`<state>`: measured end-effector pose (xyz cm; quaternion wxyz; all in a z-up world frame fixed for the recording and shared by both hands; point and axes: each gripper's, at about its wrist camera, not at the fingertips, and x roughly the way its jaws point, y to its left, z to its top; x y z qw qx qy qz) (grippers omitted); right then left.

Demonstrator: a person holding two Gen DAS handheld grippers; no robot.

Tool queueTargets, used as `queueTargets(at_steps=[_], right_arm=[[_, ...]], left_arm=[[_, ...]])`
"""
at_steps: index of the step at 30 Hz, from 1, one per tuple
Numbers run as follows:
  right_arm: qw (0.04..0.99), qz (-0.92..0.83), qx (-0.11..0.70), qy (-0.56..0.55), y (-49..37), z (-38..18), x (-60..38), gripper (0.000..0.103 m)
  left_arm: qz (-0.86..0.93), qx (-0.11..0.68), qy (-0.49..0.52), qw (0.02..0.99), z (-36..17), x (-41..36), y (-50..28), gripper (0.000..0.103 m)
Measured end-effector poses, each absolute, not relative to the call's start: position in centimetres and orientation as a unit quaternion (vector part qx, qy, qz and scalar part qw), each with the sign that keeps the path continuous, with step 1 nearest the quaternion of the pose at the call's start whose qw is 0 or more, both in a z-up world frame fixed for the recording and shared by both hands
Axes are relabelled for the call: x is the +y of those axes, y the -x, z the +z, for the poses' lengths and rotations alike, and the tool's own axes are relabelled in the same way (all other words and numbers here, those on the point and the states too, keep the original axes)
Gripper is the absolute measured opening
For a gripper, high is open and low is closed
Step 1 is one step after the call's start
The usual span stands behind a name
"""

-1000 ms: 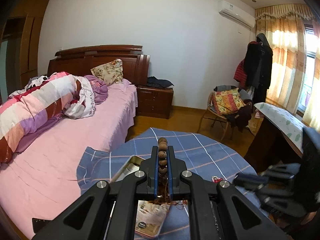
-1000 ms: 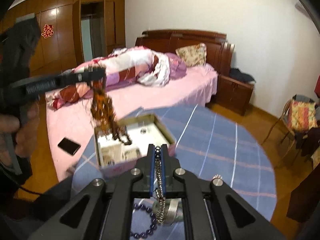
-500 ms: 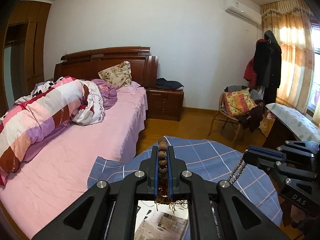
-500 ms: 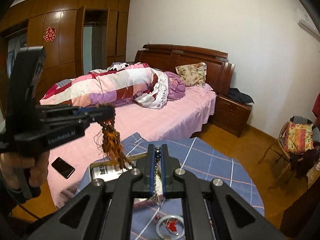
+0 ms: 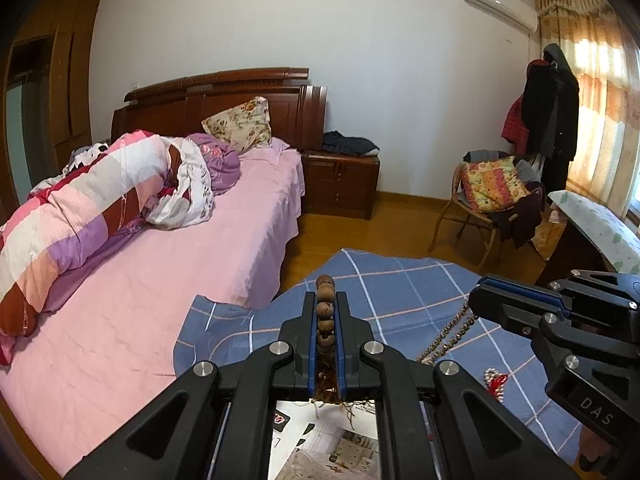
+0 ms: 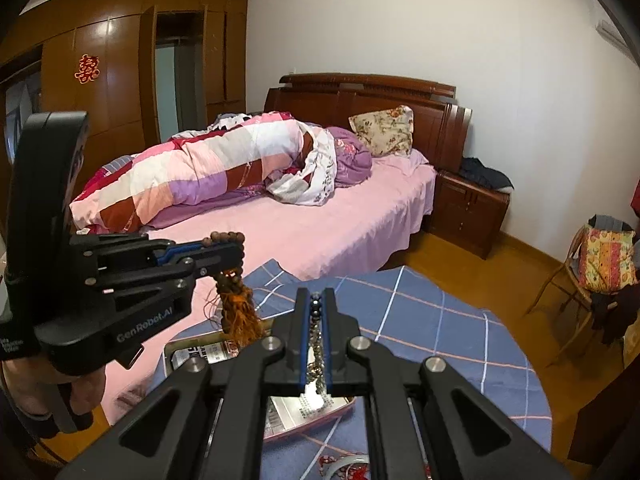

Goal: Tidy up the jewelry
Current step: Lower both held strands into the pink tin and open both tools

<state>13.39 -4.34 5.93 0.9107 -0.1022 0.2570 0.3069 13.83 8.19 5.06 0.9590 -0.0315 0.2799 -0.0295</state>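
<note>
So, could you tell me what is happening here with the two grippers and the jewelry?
A person is sorting jewelry over a table with a blue plaid cloth. The left gripper is shut on a brown wooden bead strand whose orange tassel hangs above an open tin box. The right gripper is shut on a metal chain that dangles beside it, also lifted off the table. A red-and-silver trinket lies on the cloth, not yet put away.
</note>
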Motion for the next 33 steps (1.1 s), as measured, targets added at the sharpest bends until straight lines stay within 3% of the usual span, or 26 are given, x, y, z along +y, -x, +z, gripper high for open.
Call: queueTargets(at_steps=[24,25,26,28,30,33], right_arm=[[0.883,0.287,0.361,0.089,-17.3,-2.0,-4.5,0.007],[0.881,0.289,0.364,0.087,-17.2,-2.2,-4.5,0.007],[0.88,0.291,0.367,0.084,-17.3,-2.2,-4.5,0.013],[0.88,0.291,0.367,0.08,-17.2,-2.3,-4.7,0.038],[0.884,0.286,0.362,0.075,-17.1,-2.2,-5.2,0.055],[0.886,0.281,0.364,0.066,-16.9,-2.3,-5.8,0.058]], left_arm=[[-0.02,0.364,-0.006,0.931,-2.4,6.2,-16.9,0.009],[-0.016,0.365,-0.007,0.931,-2.5,6.2,-16.8,0.015],[-0.014,0.365,-0.007,0.931,-2.6,6.2,-16.7,0.032],[0.008,0.356,-0.007,0.934,-2.5,6.5,-16.4,0.065],[0.02,0.34,-0.005,0.94,-2.2,7.0,-16.0,0.072],[0.016,0.343,0.01,0.939,-2.0,7.7,-15.8,0.072]])
